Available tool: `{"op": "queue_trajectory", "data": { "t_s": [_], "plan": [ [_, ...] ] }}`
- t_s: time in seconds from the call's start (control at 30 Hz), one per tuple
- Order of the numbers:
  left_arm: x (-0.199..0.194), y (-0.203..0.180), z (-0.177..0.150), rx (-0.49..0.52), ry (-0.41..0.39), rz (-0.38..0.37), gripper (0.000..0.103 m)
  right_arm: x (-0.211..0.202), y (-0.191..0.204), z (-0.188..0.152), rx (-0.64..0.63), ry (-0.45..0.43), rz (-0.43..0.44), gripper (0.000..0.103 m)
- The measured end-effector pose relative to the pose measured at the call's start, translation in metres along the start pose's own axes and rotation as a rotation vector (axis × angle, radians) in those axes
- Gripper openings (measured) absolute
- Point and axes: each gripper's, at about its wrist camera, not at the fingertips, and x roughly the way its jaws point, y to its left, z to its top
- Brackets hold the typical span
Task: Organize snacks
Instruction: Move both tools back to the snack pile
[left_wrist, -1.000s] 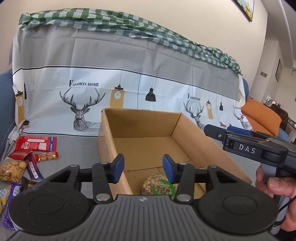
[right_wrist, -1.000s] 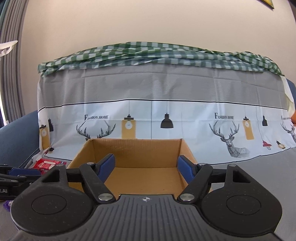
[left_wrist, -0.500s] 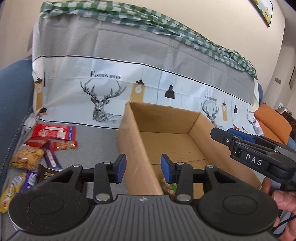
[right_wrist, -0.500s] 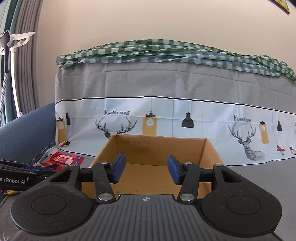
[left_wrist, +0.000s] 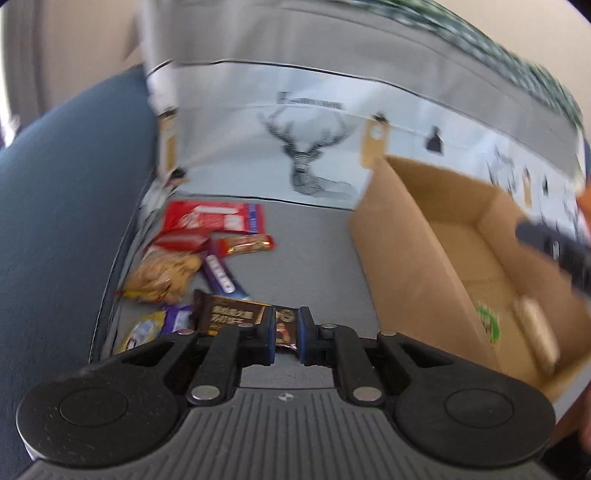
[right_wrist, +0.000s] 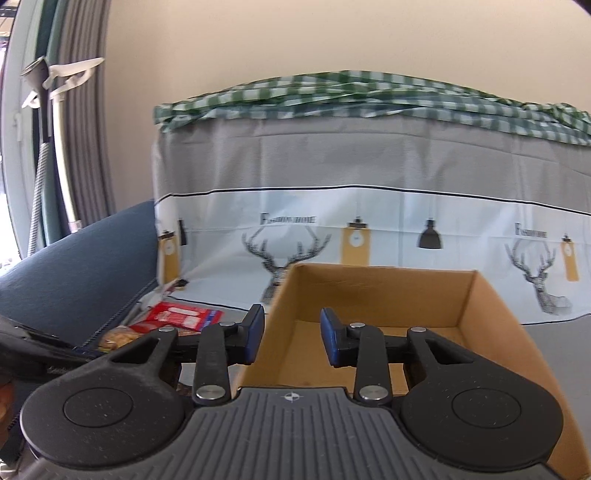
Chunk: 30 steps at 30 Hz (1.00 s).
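We see the left gripper (left_wrist: 287, 332) over the snack pile (left_wrist: 199, 258) beside the cardboard box (left_wrist: 406, 266); its jaws have just been closing to a narrow gap, with a dark wrapper (left_wrist: 236, 317) showing behind it, contact unclear. The right gripper (right_wrist: 291, 334), jaws also narrowing yet apart, holds nothing at the box wall.

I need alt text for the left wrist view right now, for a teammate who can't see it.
The left gripper, jaws nearly closed after narrowing, points down at a dark brown snack packet at the near edge of a pile of snacks on grey fabric. To the right sits an open cardboard box with a snack inside. The image is motion-blurred.
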Motion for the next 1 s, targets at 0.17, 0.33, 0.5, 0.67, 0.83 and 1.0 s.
{"op": "queue_trajectory", "data": {
  "t_s": [0.17, 0.33, 0.5, 0.67, 0.83, 1.0],
  "plan": [
    [0.006, 0.02, 0.004, -0.088, 0.035, 0.027, 0.012, 0.008, 0.027, -0.002, -0.013, 0.014, 0.057, 0.035],
    [0.01, 0.041, 0.006, -0.191, 0.061, 0.032, 0.012, 0.016, 0.056, -0.005, -0.04, 0.039, 0.115, 0.035],
    [0.019, 0.066, 0.004, -0.323, 0.118, 0.04, 0.012, 0.021, 0.081, -0.01, -0.078, 0.062, 0.17, 0.035],
    [0.029, 0.086, -0.001, -0.418, 0.182, 0.051, 0.012, 0.031, 0.099, -0.016, -0.106, 0.103, 0.201, 0.035],
    [0.035, 0.094, -0.002, -0.416, 0.187, 0.107, 0.014, 0.05, 0.12, -0.026, -0.144, 0.166, 0.209, 0.037],
    [0.041, 0.093, -0.002, -0.389, 0.204, 0.145, 0.03, 0.08, 0.136, -0.04, -0.172, 0.262, 0.204, 0.054]
  ]
}}
